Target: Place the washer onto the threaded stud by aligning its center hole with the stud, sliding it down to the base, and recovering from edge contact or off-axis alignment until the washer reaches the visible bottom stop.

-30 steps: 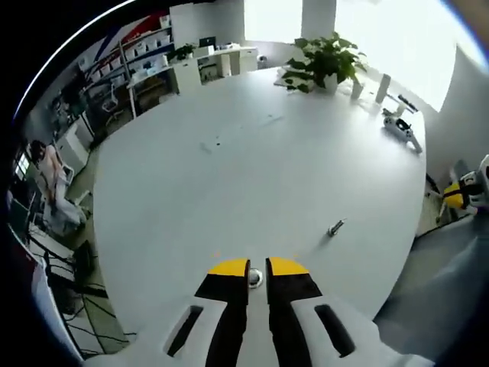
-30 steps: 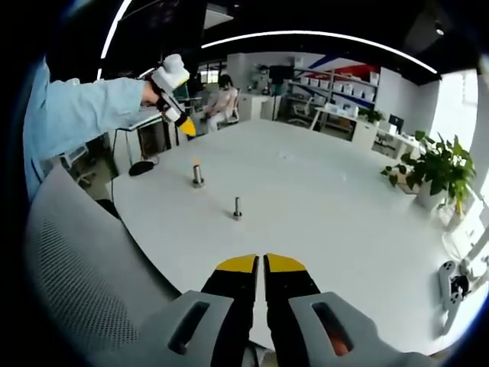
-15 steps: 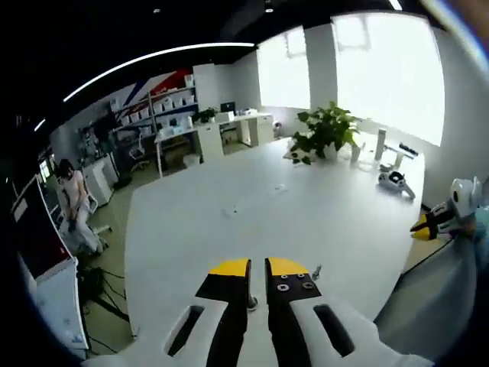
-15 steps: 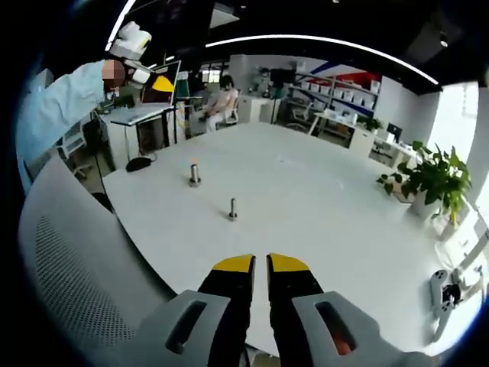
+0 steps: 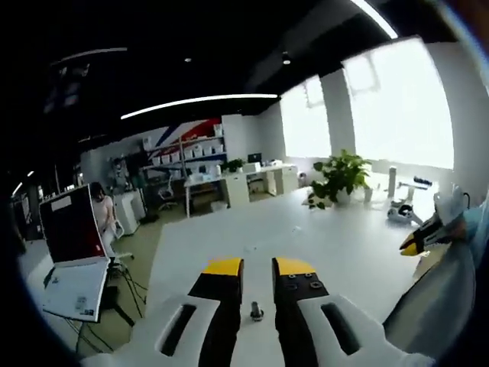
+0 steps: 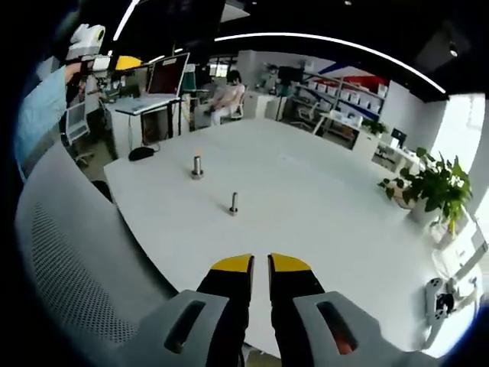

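Left gripper [image 5: 254, 269]: you are holding it raised, with its camera looking out across the office more than down at the table. In the right gripper view it [image 6: 114, 63] is showing high at the far left, well apart from both studs. Its jaws are standing slightly apart with nothing gripped between the tips.
Stud in the left gripper view: a short threaded stud [image 5: 255, 311] is appearing low in the gap between the jaws, on the table beyond them; you are not gripping it.
Washer: you cannot pick it out in either view, so its location cannot be stated. Judge the placement step as not yet started.
Table [image 6: 321, 206]: the white top is carrying the work near its left edge, within your reach.
Far stud [image 6: 197, 167]: it is standing upright on a wider base; whether a washer is seated there is too small to tell.
Near stud [image 6: 234, 203]: it is standing upright, apart from the far stud, leaving room for a vertical approach.
Right gripper [image 6: 260, 264]: you are holding it back from both studs, jaws released with a narrow gap and nothing between them, likely to keep the work area in its camera.
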A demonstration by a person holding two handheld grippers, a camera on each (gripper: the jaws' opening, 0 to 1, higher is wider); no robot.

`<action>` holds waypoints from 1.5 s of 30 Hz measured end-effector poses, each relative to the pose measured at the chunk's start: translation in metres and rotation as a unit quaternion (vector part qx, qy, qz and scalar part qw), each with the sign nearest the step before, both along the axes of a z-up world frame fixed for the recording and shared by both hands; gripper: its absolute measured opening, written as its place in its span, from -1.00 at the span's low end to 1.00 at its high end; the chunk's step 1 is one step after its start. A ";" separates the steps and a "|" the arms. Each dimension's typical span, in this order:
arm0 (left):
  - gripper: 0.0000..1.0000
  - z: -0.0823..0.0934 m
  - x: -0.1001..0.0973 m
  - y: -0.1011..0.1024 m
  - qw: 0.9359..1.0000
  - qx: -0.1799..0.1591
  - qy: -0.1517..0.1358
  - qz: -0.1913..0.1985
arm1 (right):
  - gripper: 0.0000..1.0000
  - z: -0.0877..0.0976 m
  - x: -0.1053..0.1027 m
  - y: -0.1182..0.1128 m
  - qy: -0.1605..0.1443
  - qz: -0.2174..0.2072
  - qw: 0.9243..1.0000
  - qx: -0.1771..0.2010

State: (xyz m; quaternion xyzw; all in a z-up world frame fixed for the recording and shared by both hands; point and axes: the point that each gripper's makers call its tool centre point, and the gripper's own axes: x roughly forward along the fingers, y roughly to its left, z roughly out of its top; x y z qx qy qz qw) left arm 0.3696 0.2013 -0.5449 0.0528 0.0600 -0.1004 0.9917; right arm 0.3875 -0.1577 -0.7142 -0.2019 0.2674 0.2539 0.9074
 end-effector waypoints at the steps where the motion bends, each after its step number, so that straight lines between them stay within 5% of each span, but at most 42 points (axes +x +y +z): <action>1: -0.68 -0.001 -0.004 0.000 1.000 -0.004 -0.008 0.001 | -0.81 -0.002 0.000 -0.002 0.004 -0.003 1.000 -0.002; 5: -0.59 -0.004 -0.021 -0.005 0.998 -0.052 -0.034 0.000 | -0.80 -0.002 0.001 -0.002 0.003 -0.002 1.000 0.011; 12: -0.47 -0.020 -0.041 -0.009 0.995 -0.055 -0.075 0.038 | -0.79 -0.015 0.000 -0.011 0.018 -0.001 1.000 -0.022; 17: 0.21 -0.019 -0.041 0.005 0.984 -0.111 -0.113 0.076 | -0.77 -0.012 -0.002 -0.005 0.012 0.009 1.000 -0.022; 19: 0.32 -0.029 -0.039 0.011 0.985 -0.109 -0.102 0.092 | -0.75 -0.010 -0.003 -0.003 0.008 0.014 1.000 -0.022; 30: 0.25 -0.063 -0.028 0.008 0.992 -0.064 -0.061 0.086 | -0.49 -0.003 -0.003 0.000 -0.012 0.012 1.000 -0.015; 33: 0.17 -0.080 -0.027 0.012 0.995 -0.011 -0.030 0.099 | -0.36 -0.002 -0.004 0.001 -0.018 0.011 1.000 -0.018; 36: 0.12 -0.075 -0.028 0.008 0.995 -0.034 -0.042 0.087 | -0.29 -0.002 -0.003 0.001 -0.020 0.011 0.999 -0.025; 45: 0.19 -0.086 -0.030 0.019 0.994 -0.031 -0.022 0.104 | -0.23 -0.001 -0.006 0.005 -0.026 0.013 0.999 -0.025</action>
